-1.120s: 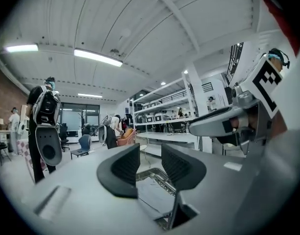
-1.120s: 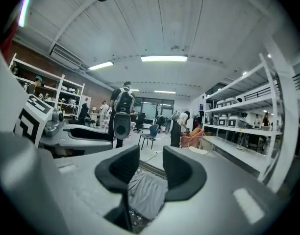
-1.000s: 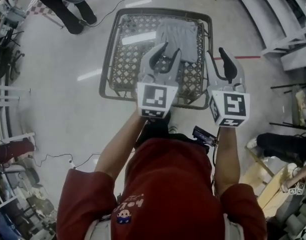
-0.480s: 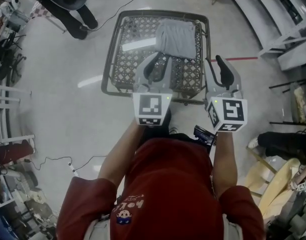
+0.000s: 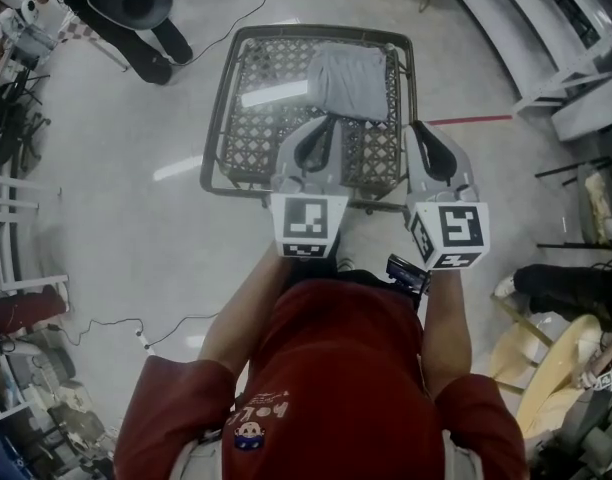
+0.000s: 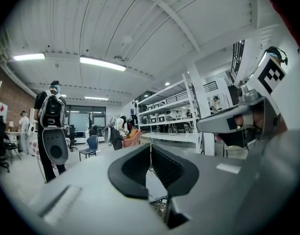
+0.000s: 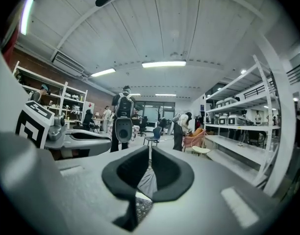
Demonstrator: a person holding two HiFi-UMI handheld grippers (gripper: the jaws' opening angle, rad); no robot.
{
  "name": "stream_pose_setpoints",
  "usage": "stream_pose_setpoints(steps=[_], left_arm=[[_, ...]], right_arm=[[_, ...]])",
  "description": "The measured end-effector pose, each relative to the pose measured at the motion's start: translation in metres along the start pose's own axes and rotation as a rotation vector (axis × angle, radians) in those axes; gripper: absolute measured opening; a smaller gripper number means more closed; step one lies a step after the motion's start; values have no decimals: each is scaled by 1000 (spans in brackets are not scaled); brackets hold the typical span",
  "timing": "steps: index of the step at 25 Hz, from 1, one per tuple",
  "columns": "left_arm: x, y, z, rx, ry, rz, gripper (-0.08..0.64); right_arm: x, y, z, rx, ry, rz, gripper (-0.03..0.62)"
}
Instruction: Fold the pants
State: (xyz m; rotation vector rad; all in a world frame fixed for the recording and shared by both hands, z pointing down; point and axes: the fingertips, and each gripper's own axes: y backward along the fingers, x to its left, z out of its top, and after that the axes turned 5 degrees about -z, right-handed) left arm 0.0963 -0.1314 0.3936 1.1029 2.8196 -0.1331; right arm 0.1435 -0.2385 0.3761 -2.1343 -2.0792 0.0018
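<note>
grey pants (image 5: pixel 351 80) lying as a folded bundle on the far right of the lattice table (image 5: pixel 218 118), ahead of both grippers. left gripper (image 5: pixel 328 121) and right gripper (image 5: pixel 422 127) hovering over the near edge. both jaws have just been closing and are meeting on nothing. left is sitting nearer the bundle's near hem.

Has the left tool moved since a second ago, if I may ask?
Yes: the left tool drew back from the pants toward the table's near rim; its jaws have just closed, empty.
</note>
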Motion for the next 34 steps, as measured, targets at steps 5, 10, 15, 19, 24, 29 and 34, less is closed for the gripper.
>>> stream_pose_setpoints(steps=[5, 10, 15, 19, 24, 29, 34], left_arm=[[-5, 0, 2, -4, 8, -17, 8], [-10, 6, 3, -12, 12, -28, 8], [-3, 14, 2, -4, 33, -24, 8], [1, 17, 2, -5, 27, -21, 8], [7, 20, 5, -9, 29, -13, 7], [8, 21, 11, -24, 16, -15, 7], [3, 21, 15, -33, 10, -14, 8]], right_arm=[[2, 4, -1, 2, -16, 6, 3], [-4, 10, -3, -16, -48, -41, 2], [4, 10, -4, -17, -38, -47, 2], [5, 9, -6, -12, -29, -46, 2], [7, 7, -2, -16, -18, -40, 2], [11, 5, 3, -21, -3, -29, 2], [11, 6, 1, -16, 6, -17, 2]])
